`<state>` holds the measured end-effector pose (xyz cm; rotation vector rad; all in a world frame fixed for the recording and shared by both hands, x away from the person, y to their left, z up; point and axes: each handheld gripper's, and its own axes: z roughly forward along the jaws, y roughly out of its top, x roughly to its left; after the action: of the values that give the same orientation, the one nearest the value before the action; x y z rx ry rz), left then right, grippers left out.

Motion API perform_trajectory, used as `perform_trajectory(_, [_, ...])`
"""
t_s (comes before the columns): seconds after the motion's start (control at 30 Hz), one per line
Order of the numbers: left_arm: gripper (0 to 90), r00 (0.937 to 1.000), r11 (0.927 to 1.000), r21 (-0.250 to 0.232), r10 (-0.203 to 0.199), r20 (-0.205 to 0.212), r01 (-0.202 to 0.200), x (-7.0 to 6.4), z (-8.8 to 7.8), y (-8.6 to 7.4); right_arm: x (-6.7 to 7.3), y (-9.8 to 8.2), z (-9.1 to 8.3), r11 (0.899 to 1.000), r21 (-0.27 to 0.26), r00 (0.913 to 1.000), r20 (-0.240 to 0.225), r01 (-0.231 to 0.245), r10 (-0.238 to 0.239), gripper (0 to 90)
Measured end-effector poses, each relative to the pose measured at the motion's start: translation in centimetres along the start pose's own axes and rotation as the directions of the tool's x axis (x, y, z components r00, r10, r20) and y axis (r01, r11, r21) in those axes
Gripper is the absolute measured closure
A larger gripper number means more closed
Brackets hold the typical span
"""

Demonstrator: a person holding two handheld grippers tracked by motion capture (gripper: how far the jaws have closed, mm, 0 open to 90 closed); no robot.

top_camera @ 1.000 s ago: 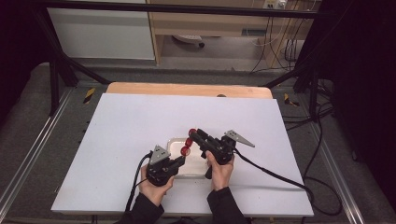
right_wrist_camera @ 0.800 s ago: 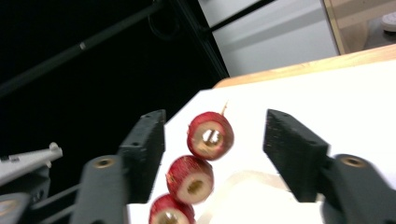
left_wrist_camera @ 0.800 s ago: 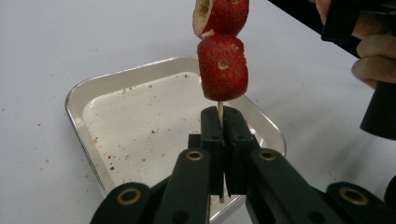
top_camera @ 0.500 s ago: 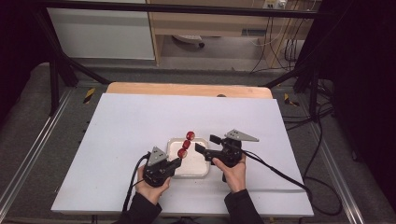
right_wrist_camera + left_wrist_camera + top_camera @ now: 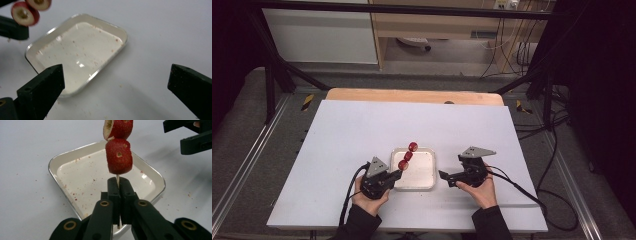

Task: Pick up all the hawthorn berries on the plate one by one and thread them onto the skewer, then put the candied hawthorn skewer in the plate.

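— What was the left gripper (image 5: 117,195) doing?

— Its jaws were clamped tight on the thin stick of a fruit skewer (image 5: 118,157), which rose over the near left part of the white tray (image 5: 424,177). Three red pieces (image 5: 408,156) sat threaded along the skewer, slanting up toward the far right.

— And the right gripper (image 5: 447,176)?

— Its jaws had just been opening and stood wide with nothing between them, just right of the tray, near the table's (image 5: 362,130) near edge.

— Anything in the tray?

— Red crumbs on its floor, and a few scattered on the table beside it.
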<state>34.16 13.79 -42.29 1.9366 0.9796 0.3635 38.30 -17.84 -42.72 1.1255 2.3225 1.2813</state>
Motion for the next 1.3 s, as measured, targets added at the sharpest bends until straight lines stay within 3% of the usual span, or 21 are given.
perform_trajectory(0.3, [88.3,0.9992,0.9987,0.04,0.029,0.026,-0.03,0.5,-0.3,0.4,-1.6,-2.6,-1.4,0.997,0.064,0.9993,0.003,0.036,-0.036,0.4])
perform_trajectory(0.47, [88.3,0.9983,0.9952,0.08,0.055,0.018,-0.057,0.9,-0.3,1.0,-2.5,-3.9,-2.2,0.997,0.063,0.999,0.008,0.043,-0.043,0.4])
perform_trajectory(0.8, [88.3,0.9944,0.9753,0.195,0.106,-0.001,-0.103,1.2,0.8,2.6,-3.4,-5.0,-3.4,0.999,0.044,0.9998,0.013,0.012,-0.013,0.7])
perform_trajectory(0.93, [88.3,0.9946,0.9708,0.217,0.104,-0.001,-0.101,1.2,1.7,2.9,-3.4,-5.1,-3.6,0.999,0.038,0.9997,0.021,0.012,-0.013,0.8])
perform_trajectory(1.3, [88.3,0.9939,0.9482,0.3,0.11,-0.005,-0.103,0.7,3.6,2.7,-3.4,-5.1,-3.7,0.999,0.034,0.9999,0.015,0.008,-0.008,0.7])
